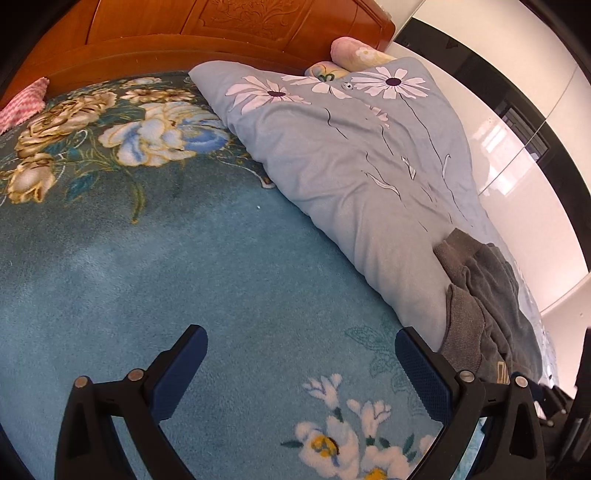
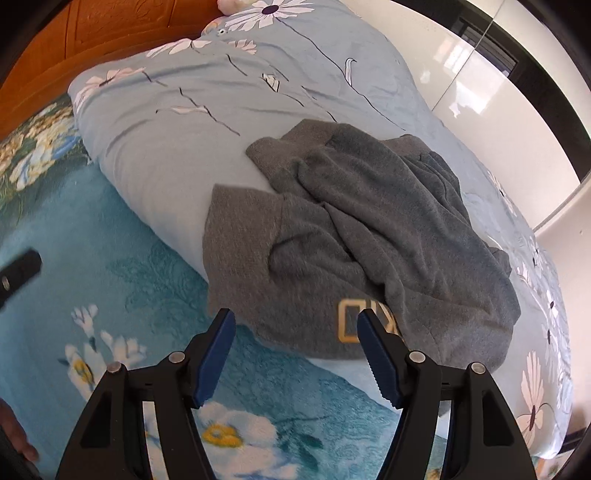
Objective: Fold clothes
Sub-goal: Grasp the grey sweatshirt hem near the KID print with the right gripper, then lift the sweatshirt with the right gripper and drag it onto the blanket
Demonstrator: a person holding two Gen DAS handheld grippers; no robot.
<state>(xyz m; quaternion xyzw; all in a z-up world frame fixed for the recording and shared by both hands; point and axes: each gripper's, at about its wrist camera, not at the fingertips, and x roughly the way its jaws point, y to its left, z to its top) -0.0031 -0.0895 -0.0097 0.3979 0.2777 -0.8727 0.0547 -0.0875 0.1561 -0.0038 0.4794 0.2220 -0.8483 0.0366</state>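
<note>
A crumpled dark grey sweatshirt (image 2: 354, 236) with a yellow printed logo lies on top of a folded light blue duvet (image 2: 207, 122) on the bed. My right gripper (image 2: 295, 325) is open and empty, just in front of the sweatshirt's near edge by the logo. The sweatshirt also shows in the left wrist view (image 1: 480, 306) at the right, on the duvet (image 1: 351, 158). My left gripper (image 1: 301, 339) is open and empty above the teal flowered blanket (image 1: 184, 258), to the left of the sweatshirt.
A carved wooden headboard (image 1: 184, 33) runs along the back. Rolled flowered pillows (image 1: 354, 55) lie behind the duvet, and a pink checked cloth (image 1: 22, 103) lies at the far left. A glossy white wardrobe (image 1: 517, 147) stands to the right of the bed.
</note>
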